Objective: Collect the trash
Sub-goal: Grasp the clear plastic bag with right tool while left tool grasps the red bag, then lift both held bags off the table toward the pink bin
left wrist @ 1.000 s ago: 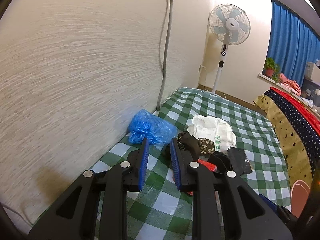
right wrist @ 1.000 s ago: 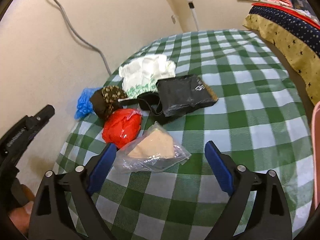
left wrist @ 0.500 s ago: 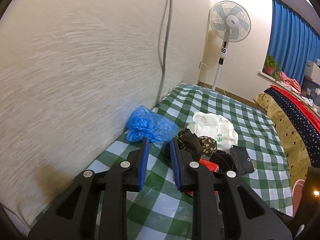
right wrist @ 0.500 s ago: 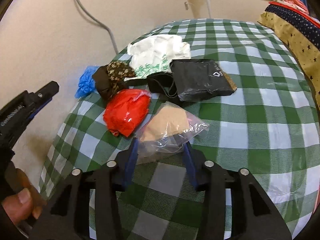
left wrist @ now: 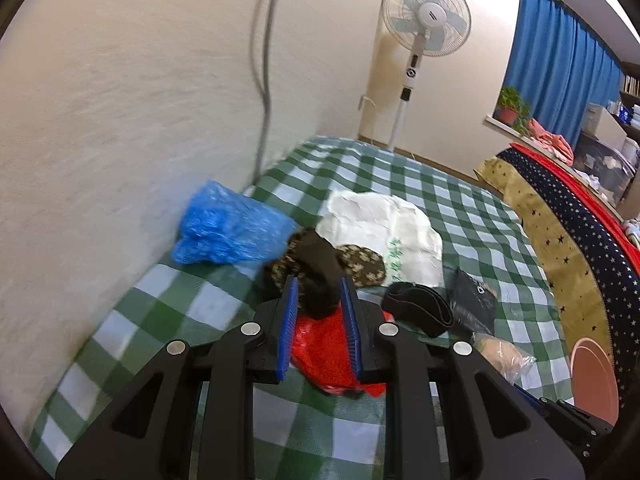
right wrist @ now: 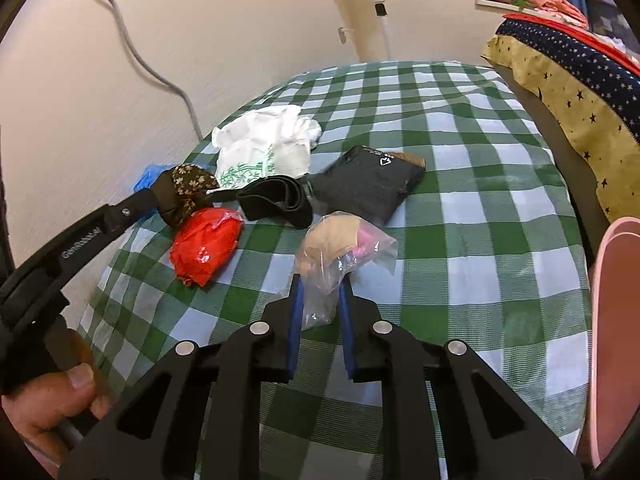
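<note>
Trash lies on a green checked cloth (right wrist: pixel 460 216). My right gripper (right wrist: pixel 320 284) is shut on a clear plastic bag (right wrist: pixel 340 252) with beige and pink contents, lifted and tilted; it also shows in the left wrist view (left wrist: pixel 502 354). My left gripper (left wrist: pixel 318 292) has its jaws on either side of a dark brown floral bundle (left wrist: pixel 320 276), above a red bag (left wrist: pixel 332 352); the right wrist view shows that left gripper (right wrist: pixel 160 204) at the bundle (right wrist: pixel 184 188) beside the red bag (right wrist: pixel 206 246). I cannot tell if it grips.
A blue bag (left wrist: pixel 228 232), a white bag (right wrist: pixel 264 148), a black strap (right wrist: pixel 276 200) and a black packet (right wrist: pixel 368 184) lie around. A wall runs along the left. A pink bin rim (right wrist: pixel 612 320) is at the right. A fan (left wrist: pixel 424 20) stands behind.
My right gripper closed on the clear bag and raised it. My left gripper moved right from the blue bag to the brown floral bundle.
</note>
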Available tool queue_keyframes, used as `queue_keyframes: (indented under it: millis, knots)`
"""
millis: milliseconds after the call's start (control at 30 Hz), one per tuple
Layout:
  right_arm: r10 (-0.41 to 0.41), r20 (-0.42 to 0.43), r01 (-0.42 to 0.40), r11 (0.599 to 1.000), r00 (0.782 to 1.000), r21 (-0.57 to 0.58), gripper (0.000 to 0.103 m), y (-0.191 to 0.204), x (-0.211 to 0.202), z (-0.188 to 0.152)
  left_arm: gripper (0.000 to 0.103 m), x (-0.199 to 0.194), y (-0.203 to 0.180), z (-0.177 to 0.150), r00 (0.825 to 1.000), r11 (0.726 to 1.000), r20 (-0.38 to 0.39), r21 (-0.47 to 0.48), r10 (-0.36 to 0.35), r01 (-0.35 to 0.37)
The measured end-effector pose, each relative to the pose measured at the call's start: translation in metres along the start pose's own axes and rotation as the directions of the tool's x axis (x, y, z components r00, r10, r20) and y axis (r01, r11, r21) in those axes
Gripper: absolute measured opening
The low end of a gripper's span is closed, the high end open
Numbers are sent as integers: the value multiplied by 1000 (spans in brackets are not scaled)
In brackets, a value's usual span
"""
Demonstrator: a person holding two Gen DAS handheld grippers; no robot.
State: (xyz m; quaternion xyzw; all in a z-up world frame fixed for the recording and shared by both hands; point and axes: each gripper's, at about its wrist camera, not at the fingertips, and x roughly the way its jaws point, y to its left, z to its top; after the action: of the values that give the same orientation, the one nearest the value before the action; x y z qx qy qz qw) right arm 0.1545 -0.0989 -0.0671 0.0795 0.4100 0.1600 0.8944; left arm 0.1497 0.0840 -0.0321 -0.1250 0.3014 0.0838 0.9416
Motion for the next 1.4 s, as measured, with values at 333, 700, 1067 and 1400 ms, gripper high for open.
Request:
queue_keyframes:
  millis: [333, 700, 1067, 1400]
  knots:
    - [-20, 20, 20, 1000, 1000, 10, 17, -13, -13, 0, 21, 21, -5, 0, 998, 1000, -60, -9, -13, 13]
    - [-53, 81, 51, 998, 995, 31, 17, -29, -50, 5, 5, -2, -13, 4, 999, 999, -25, 31, -27, 27]
    - [-102, 145, 96, 994, 984, 43, 17, -45, -98, -1, 5, -36, -26, 3, 998, 996, 13, 66, -67, 66]
    - [-138, 189, 128, 990, 972, 67, 17, -60, -136, -12, 1, -70, -36, -2, 994, 990, 42, 106, -102, 97]
